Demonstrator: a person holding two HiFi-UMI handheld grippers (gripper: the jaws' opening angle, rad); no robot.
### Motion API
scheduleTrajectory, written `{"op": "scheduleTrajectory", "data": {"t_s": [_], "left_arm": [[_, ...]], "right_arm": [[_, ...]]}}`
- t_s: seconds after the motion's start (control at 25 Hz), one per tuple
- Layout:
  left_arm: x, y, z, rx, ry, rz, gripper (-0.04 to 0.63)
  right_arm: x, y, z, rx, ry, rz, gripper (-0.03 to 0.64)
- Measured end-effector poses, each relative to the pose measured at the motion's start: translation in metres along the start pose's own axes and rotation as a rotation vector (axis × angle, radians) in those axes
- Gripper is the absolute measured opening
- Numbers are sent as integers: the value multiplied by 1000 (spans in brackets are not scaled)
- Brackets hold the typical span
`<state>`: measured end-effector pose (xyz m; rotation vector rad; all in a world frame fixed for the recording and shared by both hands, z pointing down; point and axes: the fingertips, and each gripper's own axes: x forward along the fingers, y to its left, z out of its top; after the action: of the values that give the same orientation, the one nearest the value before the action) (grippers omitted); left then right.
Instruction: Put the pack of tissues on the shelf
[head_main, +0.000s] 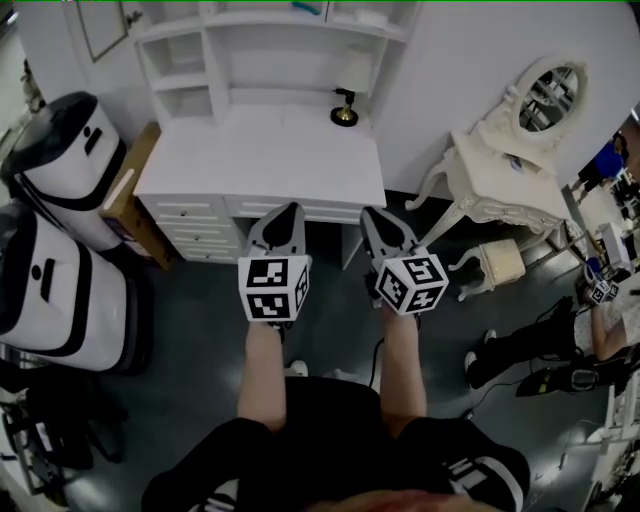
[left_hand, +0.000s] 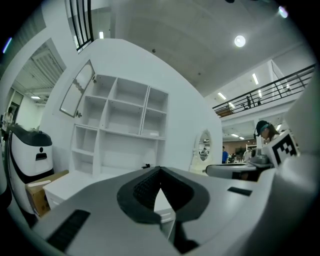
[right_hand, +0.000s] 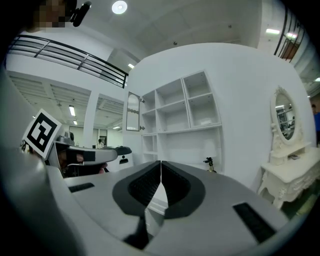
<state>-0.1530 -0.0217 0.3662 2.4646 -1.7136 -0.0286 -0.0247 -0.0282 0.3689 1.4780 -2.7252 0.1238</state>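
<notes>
My left gripper (head_main: 289, 211) and right gripper (head_main: 373, 214) are held side by side above the floor, just in front of the white desk (head_main: 200, 160). Both are shut with nothing between the jaws, as the left gripper view (left_hand: 160, 169) and right gripper view (right_hand: 160, 162) also show. The white shelf unit (head_main: 265, 45) stands at the back of the desk. A small pale flat item (right_hand: 205, 121) lies in its upper right compartment (left_hand: 152, 133); I cannot tell if it is the pack of tissues.
A small lamp (head_main: 347, 100) stands at the desk's back right. Two white machines (head_main: 60, 160) and a cardboard box (head_main: 125, 190) are at the left. A white vanity table with oval mirror (head_main: 520, 150), a stool (head_main: 500, 262) and another person (head_main: 560, 350) are at the right.
</notes>
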Motion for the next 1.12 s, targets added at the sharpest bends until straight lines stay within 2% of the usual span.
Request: {"op": "scheduleTrajectory", "data": {"t_s": [0.24,0.52,0.8,1.12], "left_arm": [[29,-8,-9,-24,10,-63,11],[81,-40,-40,-50,87,-144,9],[131,-3,-38,-42,96,-73,11],[223,11,-26,-32,97,-57,11]], "right_arm": [[-5,-34,-6,6,6,-90,21],[0,-90,-38,64,80,-167,21],[60,-111,-46,98,76,-102,21],[138,-177,-34,110,68,-79,21]]}}
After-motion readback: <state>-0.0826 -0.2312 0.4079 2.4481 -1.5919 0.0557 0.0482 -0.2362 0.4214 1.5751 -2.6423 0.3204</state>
